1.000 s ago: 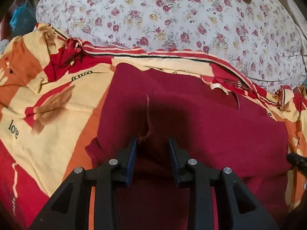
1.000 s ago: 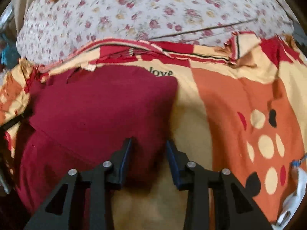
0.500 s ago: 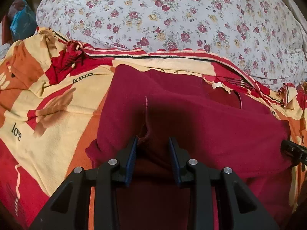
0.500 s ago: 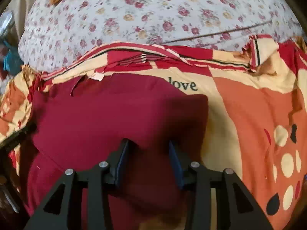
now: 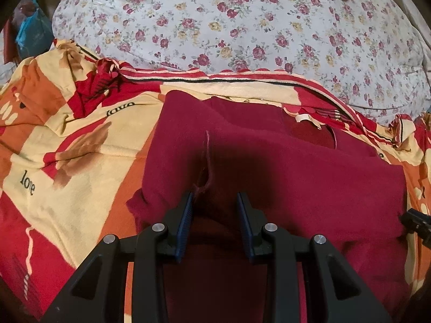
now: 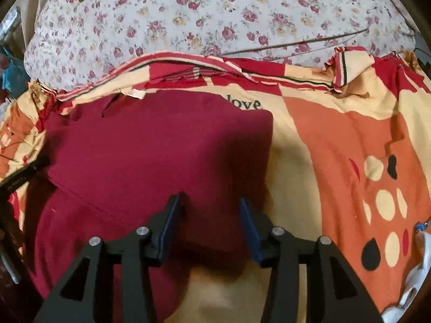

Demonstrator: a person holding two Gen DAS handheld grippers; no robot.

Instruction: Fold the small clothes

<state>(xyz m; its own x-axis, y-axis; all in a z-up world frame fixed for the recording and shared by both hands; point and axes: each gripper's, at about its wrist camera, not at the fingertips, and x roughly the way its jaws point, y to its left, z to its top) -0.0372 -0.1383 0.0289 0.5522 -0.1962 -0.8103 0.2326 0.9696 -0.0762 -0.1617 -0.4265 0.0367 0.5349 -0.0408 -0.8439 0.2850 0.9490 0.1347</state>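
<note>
A dark red garment [image 5: 282,177] lies spread on a red, orange and cream bedsheet [image 5: 67,161] in the centre of both frames, with a floral pillow [image 5: 242,27] across the top. In the left wrist view the left tongs [image 5: 214,204] at lower centre are clenched on a raised pinch of the garment's cloth. In the right wrist view the right tongs [image 6: 210,210] at lower centre are opening, their pads clear of the garment's right edge lying between them.
</note>
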